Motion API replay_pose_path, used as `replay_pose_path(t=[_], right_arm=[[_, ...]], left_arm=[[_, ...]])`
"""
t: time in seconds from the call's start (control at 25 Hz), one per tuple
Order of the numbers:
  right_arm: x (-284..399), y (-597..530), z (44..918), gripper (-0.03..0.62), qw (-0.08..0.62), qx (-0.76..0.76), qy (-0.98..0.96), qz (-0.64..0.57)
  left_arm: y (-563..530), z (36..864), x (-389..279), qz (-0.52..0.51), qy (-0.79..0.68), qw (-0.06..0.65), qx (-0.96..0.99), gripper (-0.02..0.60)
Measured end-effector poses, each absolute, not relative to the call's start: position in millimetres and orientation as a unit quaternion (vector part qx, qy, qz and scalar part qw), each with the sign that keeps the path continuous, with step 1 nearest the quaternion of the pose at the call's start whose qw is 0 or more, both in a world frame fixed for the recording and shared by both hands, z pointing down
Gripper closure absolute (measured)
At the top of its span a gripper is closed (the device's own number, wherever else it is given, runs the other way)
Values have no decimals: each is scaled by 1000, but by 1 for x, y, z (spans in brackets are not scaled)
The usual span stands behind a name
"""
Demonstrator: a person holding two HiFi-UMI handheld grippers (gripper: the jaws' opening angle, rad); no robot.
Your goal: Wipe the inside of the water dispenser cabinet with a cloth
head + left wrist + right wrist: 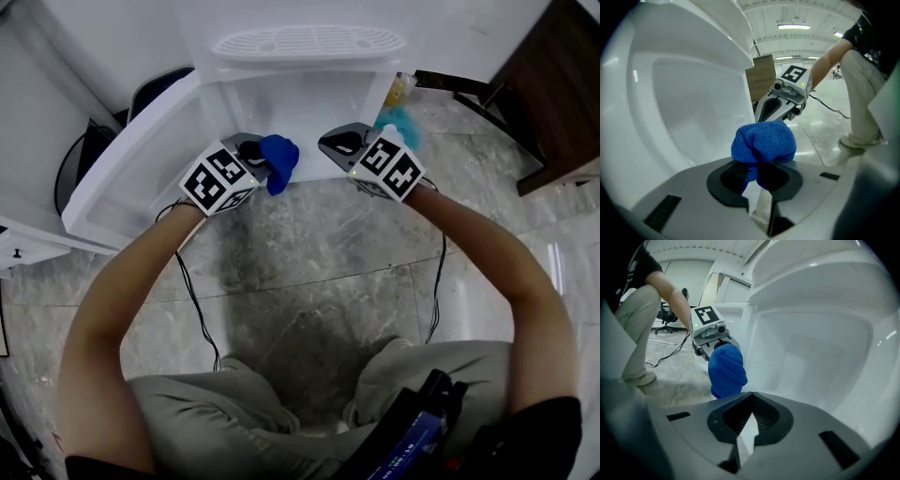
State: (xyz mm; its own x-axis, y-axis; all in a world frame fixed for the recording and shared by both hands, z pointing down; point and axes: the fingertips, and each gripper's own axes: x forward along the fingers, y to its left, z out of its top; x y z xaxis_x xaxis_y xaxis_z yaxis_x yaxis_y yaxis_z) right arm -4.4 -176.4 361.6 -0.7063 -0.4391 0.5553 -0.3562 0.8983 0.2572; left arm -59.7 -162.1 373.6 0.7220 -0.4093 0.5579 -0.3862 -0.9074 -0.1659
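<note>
Grey marbled floor tiles (328,253) carry the white water dispenser (281,94), which stands upright. A brown wooden unit (553,84) stands to the dispenser's right, and black cables (197,305) trail across the tiles before the dispenser.

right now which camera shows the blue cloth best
The left gripper view: the blue cloth sits large and centred, bunched and pinched in the left gripper, weave visible. The right gripper view shows it side-on, smaller, beside the white cabinet. The head view shows only a small blue lump at the cabinet's opening.
</note>
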Motion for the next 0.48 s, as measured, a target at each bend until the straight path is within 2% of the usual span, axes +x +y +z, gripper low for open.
replay_pose_path(t=[0.48], right_arm=[[4, -179, 369, 597, 335, 215, -916, -56]], left_arm=[[-156, 385, -52, -309, 208, 12, -928, 503]])
